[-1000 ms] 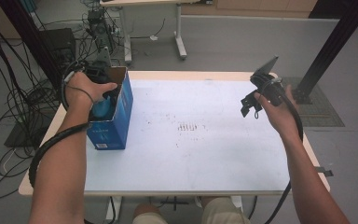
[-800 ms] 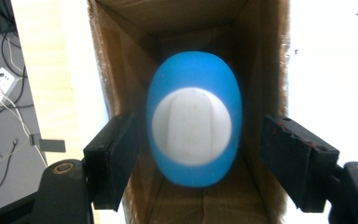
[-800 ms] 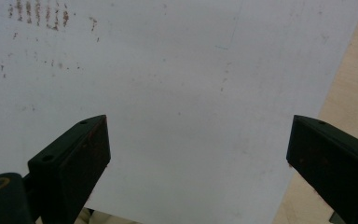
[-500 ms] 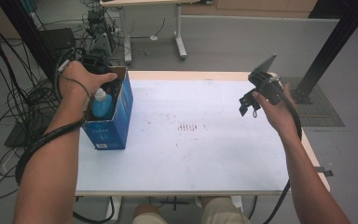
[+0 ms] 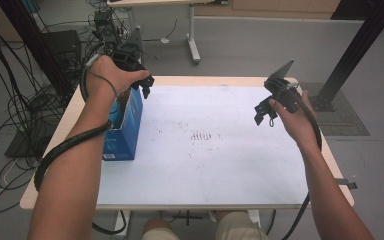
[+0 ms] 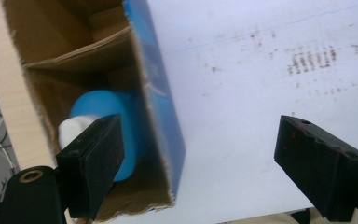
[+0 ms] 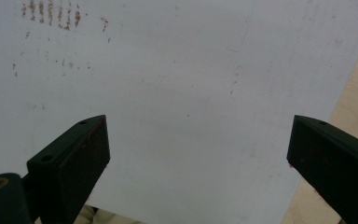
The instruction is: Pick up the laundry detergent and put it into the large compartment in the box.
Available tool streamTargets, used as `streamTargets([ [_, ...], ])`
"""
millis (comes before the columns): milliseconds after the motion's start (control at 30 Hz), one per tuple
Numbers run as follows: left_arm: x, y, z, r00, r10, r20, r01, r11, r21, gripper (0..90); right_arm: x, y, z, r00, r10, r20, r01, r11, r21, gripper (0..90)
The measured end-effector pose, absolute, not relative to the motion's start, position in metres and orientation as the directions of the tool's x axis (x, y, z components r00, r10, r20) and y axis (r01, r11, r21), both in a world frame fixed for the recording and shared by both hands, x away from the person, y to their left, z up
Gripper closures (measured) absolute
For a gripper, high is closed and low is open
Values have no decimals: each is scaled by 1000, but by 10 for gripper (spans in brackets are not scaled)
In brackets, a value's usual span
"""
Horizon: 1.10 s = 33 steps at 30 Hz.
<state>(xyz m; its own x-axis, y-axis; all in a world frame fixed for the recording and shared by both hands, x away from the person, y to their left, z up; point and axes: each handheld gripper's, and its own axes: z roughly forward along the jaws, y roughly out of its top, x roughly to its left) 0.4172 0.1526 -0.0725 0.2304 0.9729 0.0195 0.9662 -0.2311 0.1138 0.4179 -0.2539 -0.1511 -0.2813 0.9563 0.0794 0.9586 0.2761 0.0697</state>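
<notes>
Left gripper (image 5: 141, 82) spread wide, empty, upper left of high view, above the blue box (image 5: 127, 131). Blue bottle (image 6: 106, 127) sits inside the box, under its left jaw. Right gripper (image 5: 264, 111) also spread, empty, over the white sheet (image 5: 215, 145).

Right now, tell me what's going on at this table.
A person sits at a white-topped table with a gripper in each hand. The left gripper hangs open above an open blue cardboard box at the table's left edge. A blue bottle with a white cap sits inside the box, not gripped. The right gripper is also open and empty, held in the air over the right side of the table.
</notes>
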Motion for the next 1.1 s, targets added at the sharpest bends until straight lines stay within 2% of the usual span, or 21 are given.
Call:
streamTargets([
  [433, 426, 124, -76, 283, 959, -9, 953, -280, 113, 115, 417, -255, -152, -278, 957, 79, 960, 273, 66, 54],
  [1100, 431, 113, -79, 310, 951, -22, 945, -305, 120, 107, 419, -257, -155, -279, 957, 84, 959, 274, 65, 52],
])
